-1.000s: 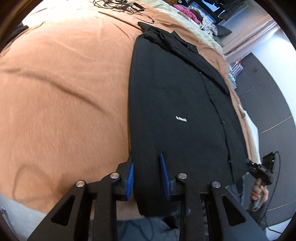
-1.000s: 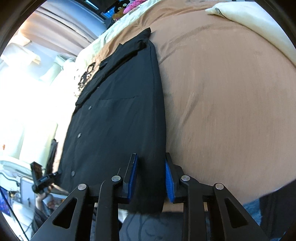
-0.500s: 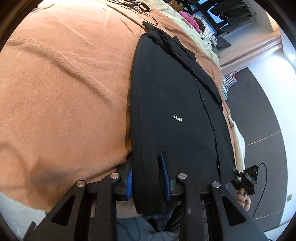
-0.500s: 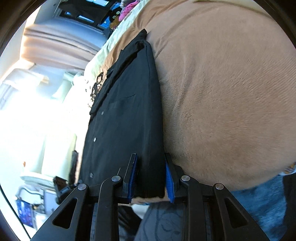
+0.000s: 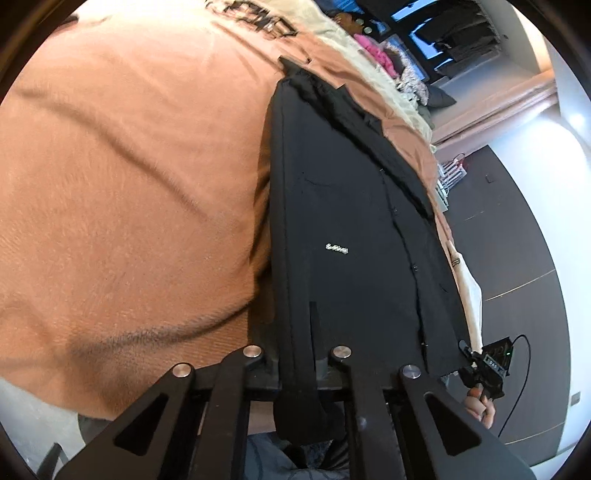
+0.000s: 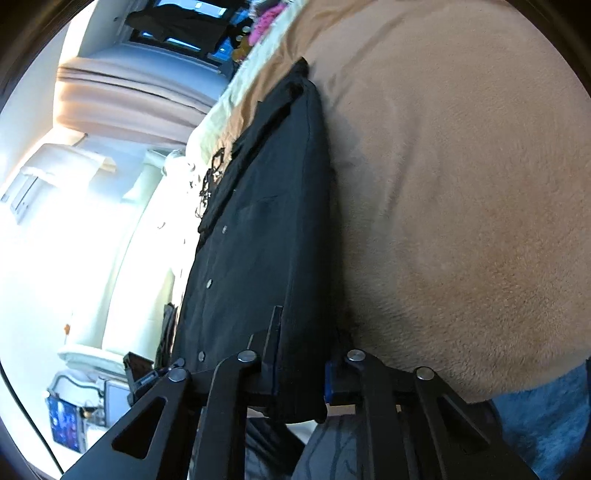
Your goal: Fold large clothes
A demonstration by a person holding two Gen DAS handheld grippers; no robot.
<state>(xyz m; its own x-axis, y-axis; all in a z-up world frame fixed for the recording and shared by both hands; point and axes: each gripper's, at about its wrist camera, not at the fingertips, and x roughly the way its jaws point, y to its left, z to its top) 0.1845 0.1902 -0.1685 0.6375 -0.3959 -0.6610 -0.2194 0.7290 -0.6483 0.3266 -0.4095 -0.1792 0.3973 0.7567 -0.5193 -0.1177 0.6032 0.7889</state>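
A black button-up shirt (image 5: 351,221) lies flat and lengthwise on the orange-brown blanket (image 5: 129,184), collar at the far end. My left gripper (image 5: 299,354) is at the shirt's near hem on its left edge. Its jaws are closing, and the bunched fabric fills the gap between them. In the right wrist view the same shirt (image 6: 266,229) runs away from me. My right gripper (image 6: 301,363) is at the hem's right edge, its jaws closing with the cloth pinched between them. The right gripper (image 5: 487,363) and a hand also show at the left wrist view's lower right.
Black cables (image 5: 255,22) lie on the blanket far beyond the collar. A heap of pink and patterned clothes (image 5: 380,55) sits past the bed's cream edge. Dark floor (image 5: 517,258) runs along the bed's right side. A bright window and curtain (image 6: 110,92) are on the other side.
Both pairs of jaws have narrowed onto the shirt's hem, and the left gripper's blue pads are now hidden by cloth. Both views have tilted and rolled slightly.
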